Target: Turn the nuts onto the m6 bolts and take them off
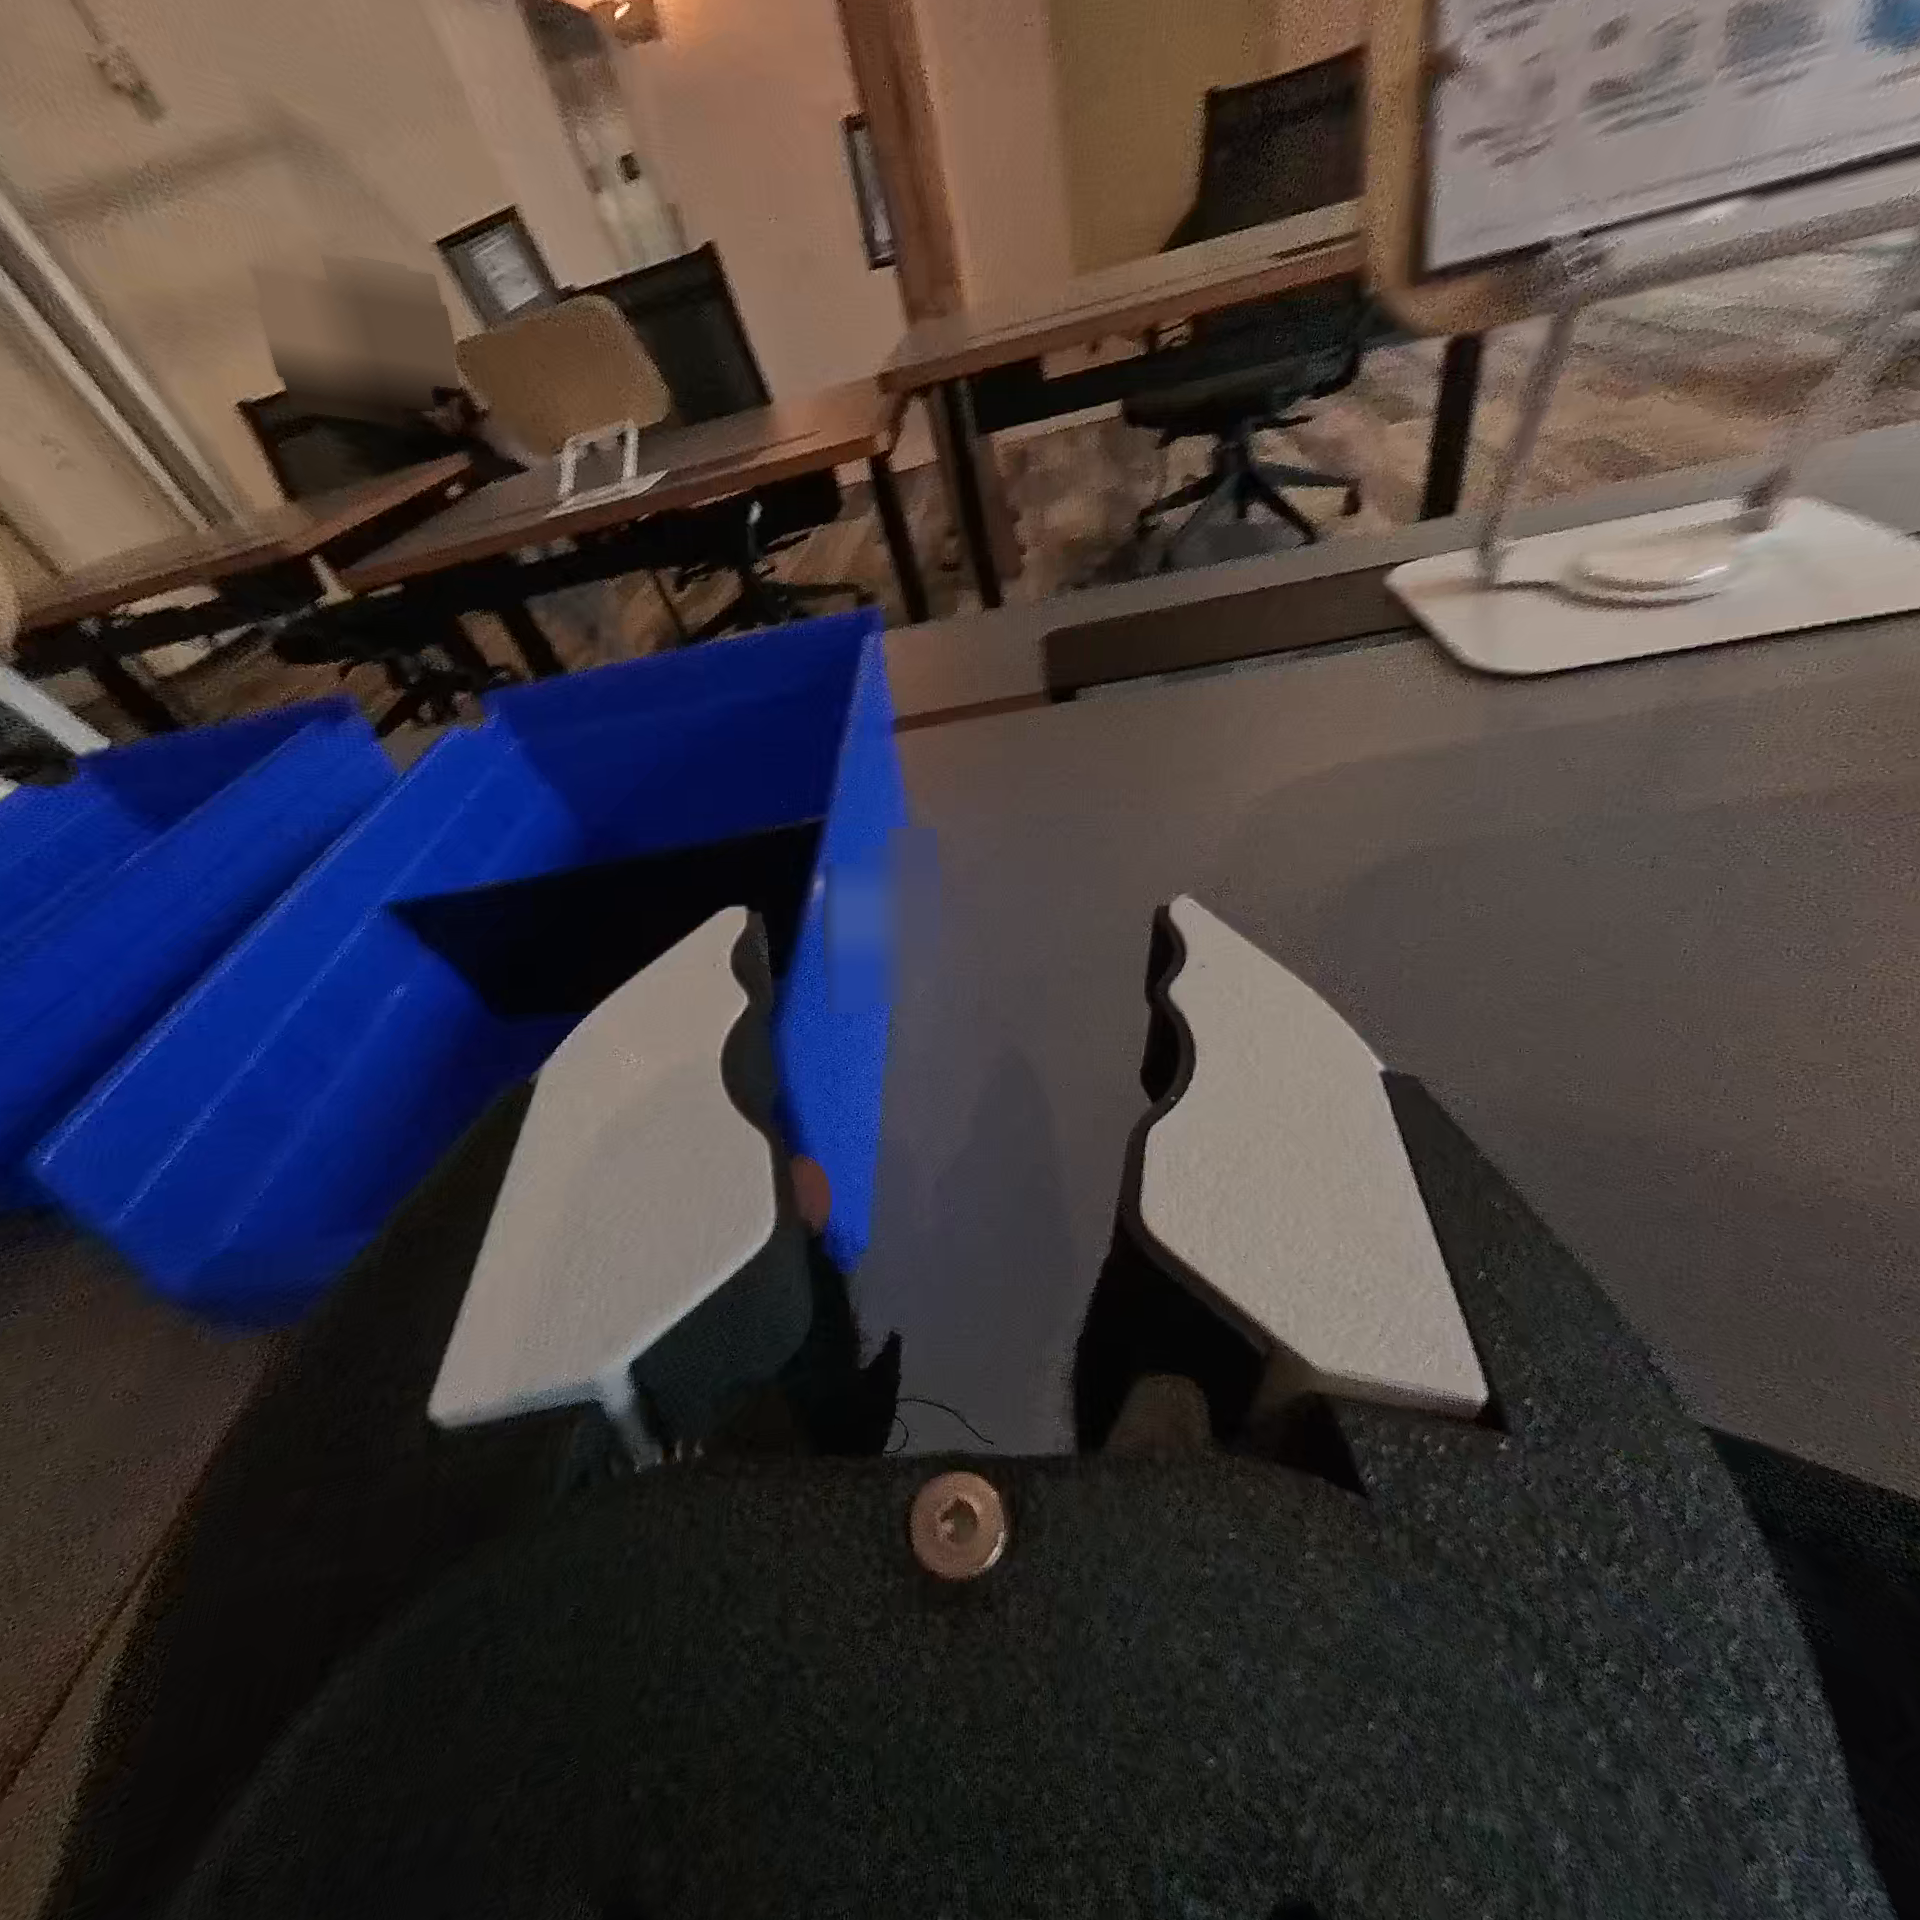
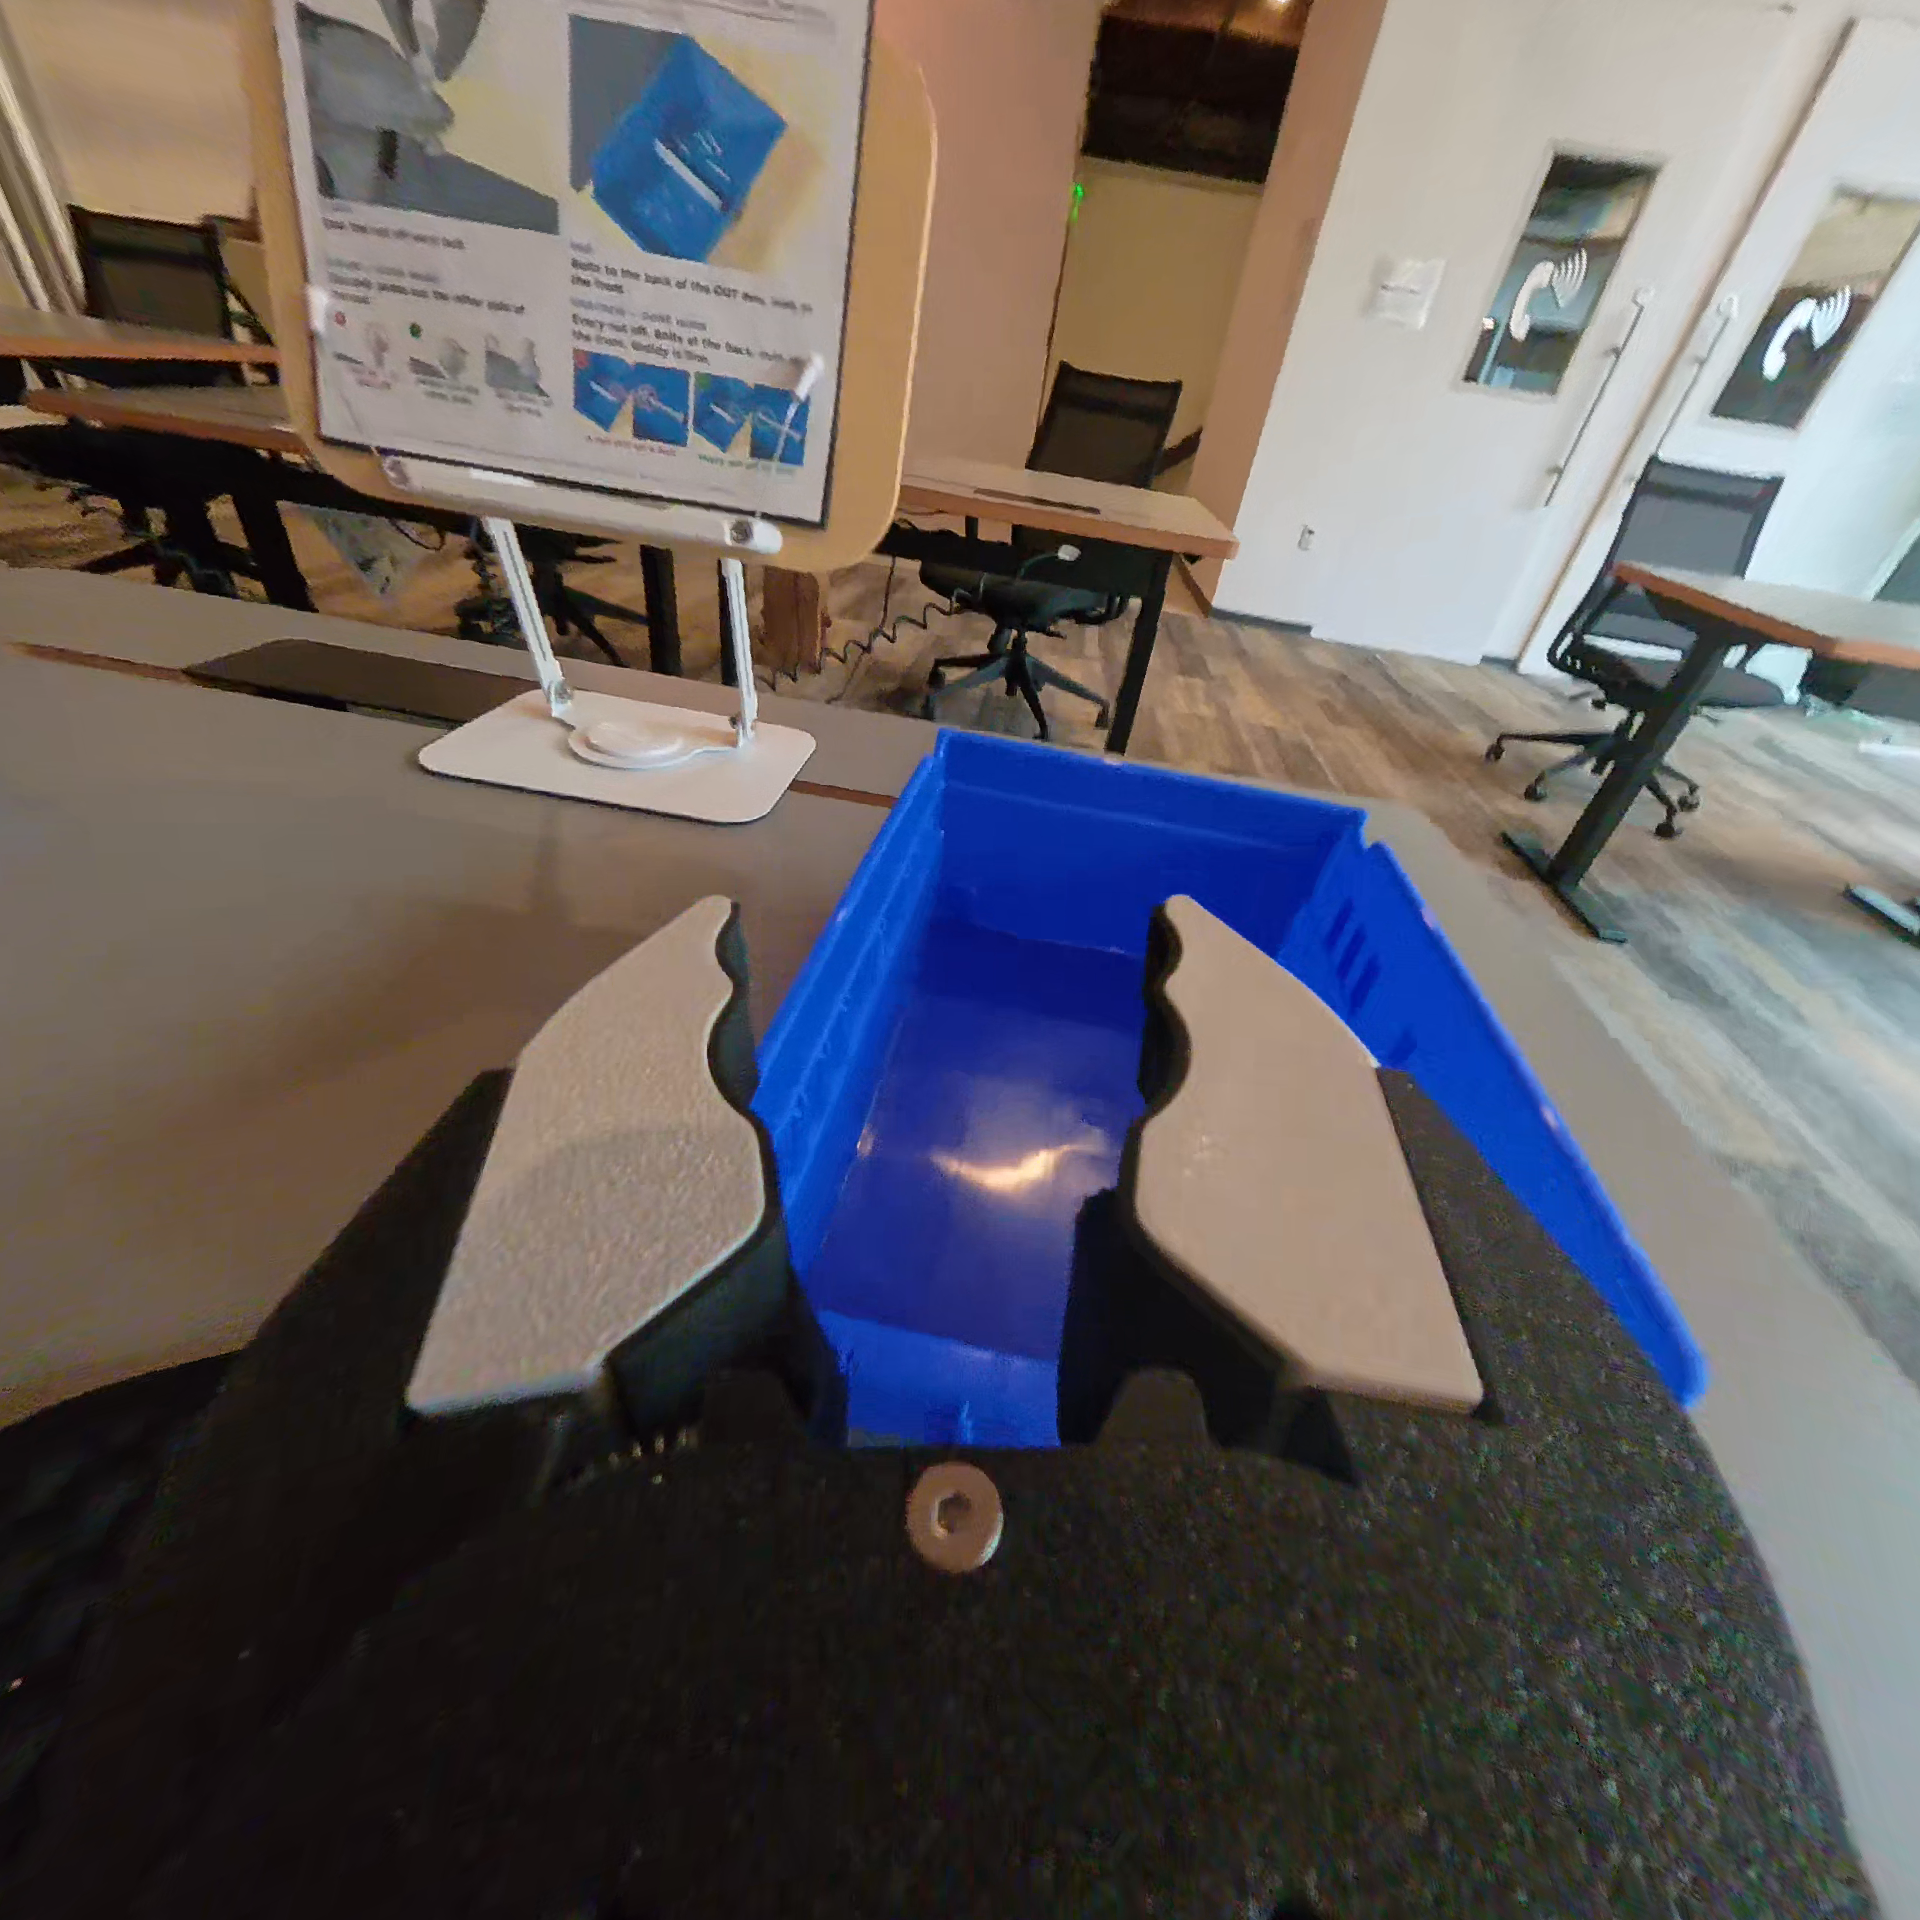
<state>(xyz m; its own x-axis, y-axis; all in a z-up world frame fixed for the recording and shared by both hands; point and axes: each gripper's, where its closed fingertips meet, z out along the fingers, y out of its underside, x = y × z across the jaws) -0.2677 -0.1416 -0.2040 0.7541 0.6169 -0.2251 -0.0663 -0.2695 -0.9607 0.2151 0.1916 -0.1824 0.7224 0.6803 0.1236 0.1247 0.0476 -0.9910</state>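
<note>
My left gripper (image 1: 956, 935) is open with nothing between its fingers. It hangs over the right wall of a blue bin (image 1: 665, 769) on the grey table (image 1: 1455, 935). The bin's inside is dark and I cannot see what lies in it. My right gripper (image 2: 940, 935) is open with nothing between its fingers. It hovers over another blue bin (image 2: 1039, 1039), whose visible floor is bare. No nut or bolt shows in either view.
A second blue bin (image 1: 187, 790) stands left of the first. A white stand (image 2: 623, 753) holding an instruction sheet (image 2: 571, 239) stands at the table's far side and also shows in the left wrist view (image 1: 1662, 582). Desks and office chairs lie beyond.
</note>
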